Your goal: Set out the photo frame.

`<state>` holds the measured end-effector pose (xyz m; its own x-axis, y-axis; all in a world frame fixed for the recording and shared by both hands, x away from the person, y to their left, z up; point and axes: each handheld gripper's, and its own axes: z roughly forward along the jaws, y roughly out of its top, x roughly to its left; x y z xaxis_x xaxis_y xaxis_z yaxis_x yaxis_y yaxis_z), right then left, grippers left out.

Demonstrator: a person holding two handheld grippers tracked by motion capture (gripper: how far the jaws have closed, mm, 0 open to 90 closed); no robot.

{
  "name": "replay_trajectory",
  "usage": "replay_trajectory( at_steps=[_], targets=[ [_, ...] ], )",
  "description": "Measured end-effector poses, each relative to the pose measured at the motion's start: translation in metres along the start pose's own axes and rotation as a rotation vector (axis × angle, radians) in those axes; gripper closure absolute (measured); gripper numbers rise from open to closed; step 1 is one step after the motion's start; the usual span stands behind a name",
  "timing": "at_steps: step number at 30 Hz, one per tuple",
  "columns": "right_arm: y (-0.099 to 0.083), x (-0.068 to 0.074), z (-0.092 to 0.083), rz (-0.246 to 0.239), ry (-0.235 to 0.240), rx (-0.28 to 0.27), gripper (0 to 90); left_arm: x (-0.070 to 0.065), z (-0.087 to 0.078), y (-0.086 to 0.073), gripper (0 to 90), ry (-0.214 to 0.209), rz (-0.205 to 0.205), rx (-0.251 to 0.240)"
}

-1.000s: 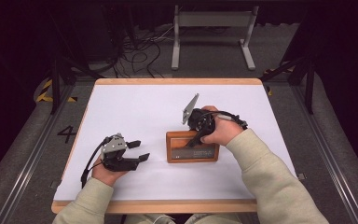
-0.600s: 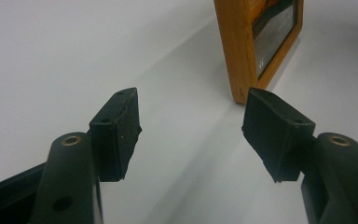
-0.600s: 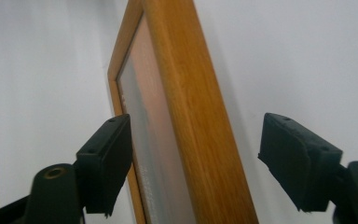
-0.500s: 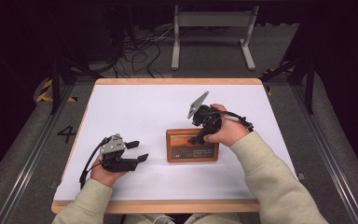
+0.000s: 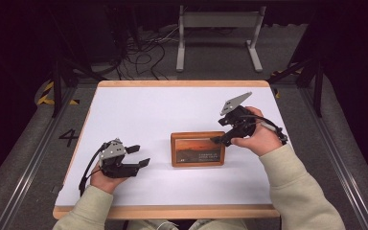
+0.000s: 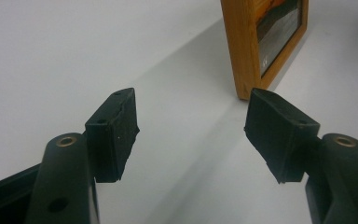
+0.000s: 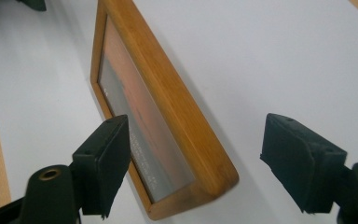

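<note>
My right gripper (image 5: pixel 219 139) spread, jaws just been opening, nothing pinched; wooden picture frame (image 5: pixel 197 149) just ahead, its right corner between jaw tips, untouched. My left gripper (image 5: pixel 140 155) spread, empty; frame's left edge ahead, apart. White table (image 5: pixel 172 108): bare room beyond both grippers, near wooden edge right behind my wrists.

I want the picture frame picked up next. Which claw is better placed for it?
Right, probably. The right claw hangs open at the picture frame's right end, its corner between the jaws. The left claw, also open, rests apart from the frame's left side.
</note>
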<state>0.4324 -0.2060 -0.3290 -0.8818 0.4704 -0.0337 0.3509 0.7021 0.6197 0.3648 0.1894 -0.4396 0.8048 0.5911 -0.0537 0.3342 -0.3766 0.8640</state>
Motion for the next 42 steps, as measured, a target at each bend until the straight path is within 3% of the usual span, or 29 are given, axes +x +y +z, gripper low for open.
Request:
replay_trajectory(
  at_steps=[6,19,22,25,36,42],
  targets=[
    [-0.018,-0.002,-0.015,0.077,-0.027,-0.038,18.7,0.0,0.0,0.001,31.0,0.005,-0.002,-0.005],
    [-0.053,-0.013,-0.045,0.171,-0.063,-0.099,14.8,0.0,0.0,0.003,25.7,-0.014,-0.011,0.001],
    [-0.062,-0.013,-0.048,0.206,-0.092,-0.129,13.7,-0.001,-0.002,0.001,24.3,-0.014,-0.004,0.009],
    [-0.071,-0.012,-0.047,0.233,-0.098,-0.151,12.6,0.0,-0.005,0.0,23.0,-0.006,-0.007,0.004],
    [-0.104,-0.004,-0.027,0.244,-0.059,-0.197,9.5,0.0,-0.008,-0.001,22.1,0.002,-0.006,-0.001],
    [-0.122,-0.001,-0.018,0.269,-0.077,-0.223,8.2,0.002,-0.008,-0.003,22.1,0.01,-0.017,0.004]
  ],
)
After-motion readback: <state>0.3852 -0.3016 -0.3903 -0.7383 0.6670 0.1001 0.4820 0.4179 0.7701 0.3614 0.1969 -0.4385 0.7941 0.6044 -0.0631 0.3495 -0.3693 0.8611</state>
